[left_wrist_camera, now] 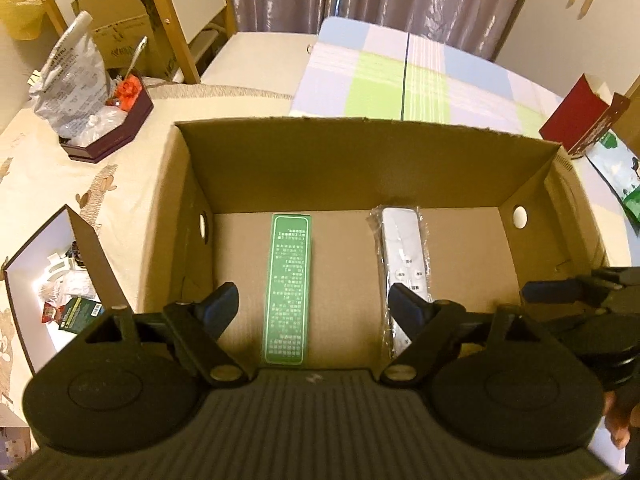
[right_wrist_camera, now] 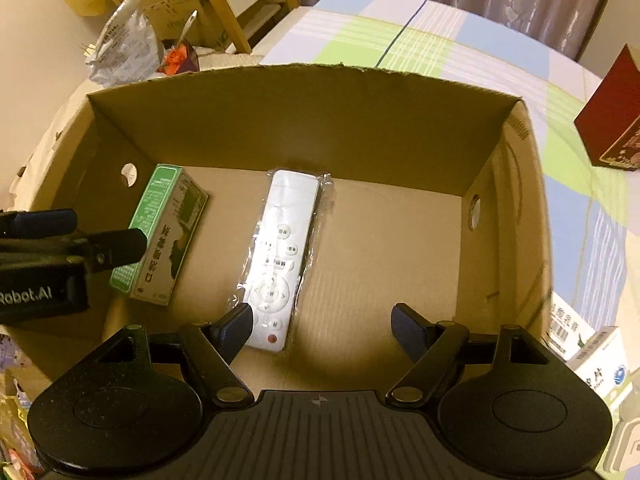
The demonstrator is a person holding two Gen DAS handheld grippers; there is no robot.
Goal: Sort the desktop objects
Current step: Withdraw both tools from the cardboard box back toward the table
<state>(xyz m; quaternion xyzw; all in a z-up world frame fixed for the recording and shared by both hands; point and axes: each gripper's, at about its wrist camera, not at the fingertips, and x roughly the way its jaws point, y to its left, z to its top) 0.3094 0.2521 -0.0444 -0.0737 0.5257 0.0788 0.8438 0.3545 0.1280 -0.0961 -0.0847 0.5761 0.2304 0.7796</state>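
A cardboard box [left_wrist_camera: 360, 160] fills mid-frame. Both claws, left claw [left_wrist_camera: 312, 304] and right claw [right_wrist_camera: 322, 326], are held wide open and empty above it. Inside, a green carton [left_wrist_camera: 287, 288] lies left of centre, a wrapped white remote [right_wrist_camera: 280, 256] beside it, apart.

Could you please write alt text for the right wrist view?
An open brown cardboard box holds a plastic-wrapped white remote control and a green rectangular carton. The open right claw hovers above, empty.
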